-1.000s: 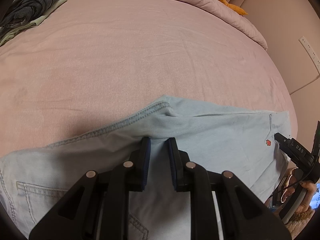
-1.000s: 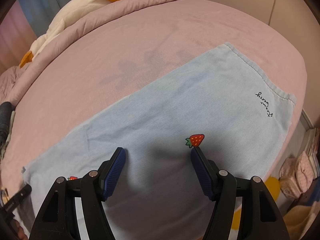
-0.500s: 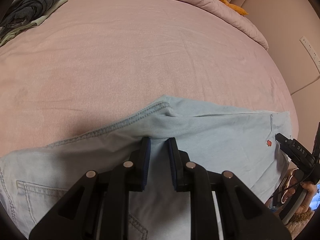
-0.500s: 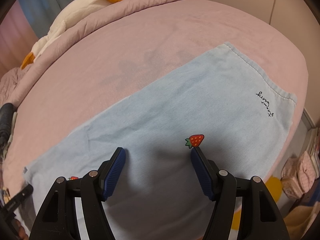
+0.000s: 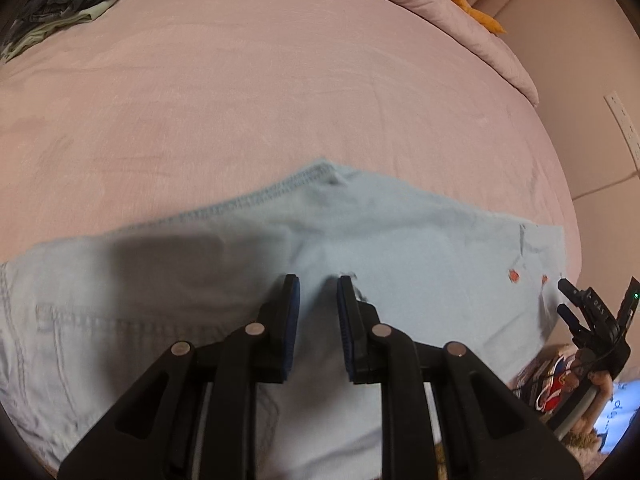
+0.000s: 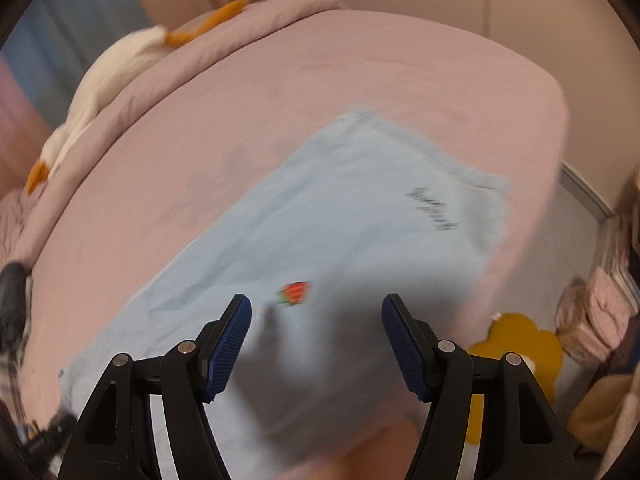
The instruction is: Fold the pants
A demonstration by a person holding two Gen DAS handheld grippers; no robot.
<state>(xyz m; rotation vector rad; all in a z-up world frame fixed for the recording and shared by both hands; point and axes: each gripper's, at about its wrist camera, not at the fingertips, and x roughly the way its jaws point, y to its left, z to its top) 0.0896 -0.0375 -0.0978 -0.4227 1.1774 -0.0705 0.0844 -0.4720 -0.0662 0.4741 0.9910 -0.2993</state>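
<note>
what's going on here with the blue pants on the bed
A person is folding light blue pants spread flat on a pink bed, with a handheld gripper in each hand. The left gripper sits low over the middle of the fabric, fingers close together; whether it pinches cloth is unclear. The right gripper hovers wide open near the strawberry patch, holding nothing.

The pants (image 5: 400,264) are pale blue denim with darker blue stitching along the hem ahead of the left jaws. A red strawberry (image 6: 295,293) with green leaves sits between the right jaws, black script (image 6: 434,214) beyond. The bedsheet (image 5: 280,80) is dusty pink. Finger pads (image 6: 230,344) are ribbed navy.
</note>
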